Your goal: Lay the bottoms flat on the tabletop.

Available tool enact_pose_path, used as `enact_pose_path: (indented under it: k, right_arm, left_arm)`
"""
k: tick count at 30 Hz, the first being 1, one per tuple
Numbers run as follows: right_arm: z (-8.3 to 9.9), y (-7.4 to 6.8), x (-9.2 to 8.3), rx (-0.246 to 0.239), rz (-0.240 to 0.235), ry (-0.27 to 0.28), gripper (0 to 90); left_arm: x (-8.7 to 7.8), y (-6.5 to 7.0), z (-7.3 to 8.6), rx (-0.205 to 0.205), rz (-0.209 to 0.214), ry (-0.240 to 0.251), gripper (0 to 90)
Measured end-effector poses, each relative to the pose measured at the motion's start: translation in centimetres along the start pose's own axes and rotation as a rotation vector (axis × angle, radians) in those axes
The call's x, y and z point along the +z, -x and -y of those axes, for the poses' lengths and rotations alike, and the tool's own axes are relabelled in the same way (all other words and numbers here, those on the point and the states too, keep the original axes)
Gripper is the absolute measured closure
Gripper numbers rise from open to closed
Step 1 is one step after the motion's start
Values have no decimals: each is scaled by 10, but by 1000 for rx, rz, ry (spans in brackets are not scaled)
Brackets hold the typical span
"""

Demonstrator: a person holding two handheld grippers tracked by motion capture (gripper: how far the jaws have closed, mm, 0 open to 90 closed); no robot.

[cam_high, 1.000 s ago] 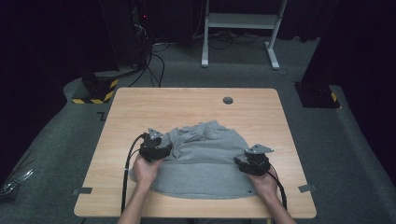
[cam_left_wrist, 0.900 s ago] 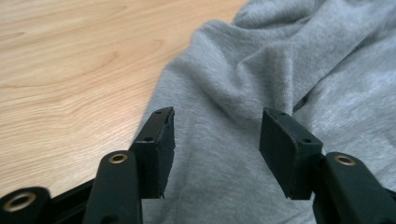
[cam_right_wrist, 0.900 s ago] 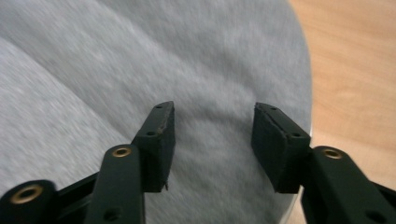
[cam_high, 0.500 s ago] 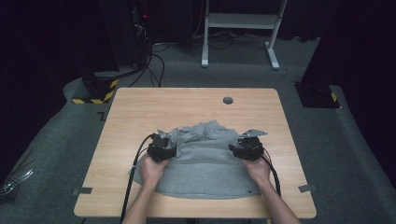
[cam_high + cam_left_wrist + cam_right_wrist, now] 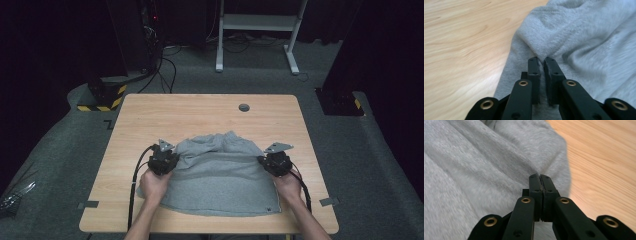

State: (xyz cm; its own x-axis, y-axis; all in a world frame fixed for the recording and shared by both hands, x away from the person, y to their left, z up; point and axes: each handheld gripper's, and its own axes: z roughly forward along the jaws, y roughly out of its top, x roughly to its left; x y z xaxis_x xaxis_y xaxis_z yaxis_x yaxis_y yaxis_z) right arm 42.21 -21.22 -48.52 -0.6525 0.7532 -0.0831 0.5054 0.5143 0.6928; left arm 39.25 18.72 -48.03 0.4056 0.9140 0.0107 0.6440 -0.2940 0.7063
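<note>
On worktop, grey garment spread flat; left hand-held gripper and right hand-held gripper, jaws just closing, pinch its side folds. Thin bites; fabric may slip if pulled unevenly.

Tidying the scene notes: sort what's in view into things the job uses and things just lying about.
In use:
- grey garment, spread on the table
- left gripper, shut on a fold at the garment's edge
- right gripper, shut on its opposite edge

Lying about:
- white frame on the floor
- black-and-yellow striped base
- floor cables
</note>
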Motion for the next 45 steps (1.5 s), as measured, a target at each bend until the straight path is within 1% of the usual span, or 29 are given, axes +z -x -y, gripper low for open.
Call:
enact_pose_path:
  k: [1,3,6,7,8,9,10,12,13,14,15,16,17,18,21,23,24,26,27,29,30,33,37,38,39,40,41,42,45]
  right_arm:
    - [0,0,0,0,0,0,890]
    - [16,4,-5,17,-4,-28,889]
    - [29,3,-2,26,-22,-46,883]
    - [30,3,-3,26,-35,-41,852]
    - [28,2,-4,33,-44,-36,798]
    - [28,2,-4,33,-44,-36,798]
    - [23,1,-9,35,-38,-7,717]
    - [15,2,-14,57,-43,35,668]
    - [15,2,-14,57,-43,35,668]
    - [10,2,-15,67,-42,49,649]
    - [2,2,-13,75,-29,65,596]
    - [-2,2,-9,85,-20,66,583]
    - [-5,3,-5,97,-13,61,570]
    - [-7,5,1,109,-12,53,559]
    - [-10,8,12,130,-5,32,547]
    - [-10,12,25,155,-1,4,610]
    - [-9,13,29,151,-5,-21,702]
    - [-5,15,37,135,-26,-76,819]
    - [-5,14,37,133,-29,-75,854]
    - [-6,14,35,122,-25,-77,866]
    - [-8,14,29,94,-9,-53,872]
    - [-7,16,10,103,8,15,872]
    - [-4,17,-3,91,19,29,871]
    - [-1,16,-5,93,16,18,869]
    - [2,14,-3,71,14,-21,867]
    - [7,10,3,28,6,-80,861]
    - [9,9,5,25,-3,-91,854]
    - [10,9,6,39,-9,-84,831]
    - [6,12,5,97,-9,-36,678]
  left_arm:
    - [0,0,0,0,0,0,838]
    - [-1,-5,14,-14,8,-34,838]
    - [2,-7,22,-29,28,-64,832]
    - [5,-4,24,-20,35,-78,824]
    - [5,-1,23,-13,28,-71,805]
    - [5,-1,23,-13,28,-71,759]
    - [3,2,17,-12,25,-37,693]
    - [2,6,8,-10,18,-9,597]
    - [2,6,8,-10,18,-9,558]
    - [3,9,2,-6,15,4,558]
    - [4,10,-1,-6,13,7,501]
    - [10,14,-9,-3,3,14,486]
    - [10,14,-9,-3,3,14,475]
    - [19,16,-12,-27,9,14,469]
    - [29,15,-13,-45,4,-8,466]
    - [43,14,-10,-59,27,-58,546]
    - [45,13,-10,-54,31,-65,592]
    - [45,12,-10,-61,57,-66,719]
    - [44,12,-10,-56,54,-65,774]
    - [42,13,-10,-51,51,-62,858]
    - [36,10,-10,-47,48,-59,874]
    - [21,6,-10,-36,37,-38,883]
    - [12,4,-5,-24,37,-47,884]
    - [12,6,-1,-19,47,-62,884]
    - [13,7,1,-10,49,-73,883]
    - [16,11,6,7,51,-81,876]
    - [16,11,6,7,51,-81,858]
    - [16,12,5,-2,52,-54,807]
    - [14,9,-2,-30,42,-2,613]
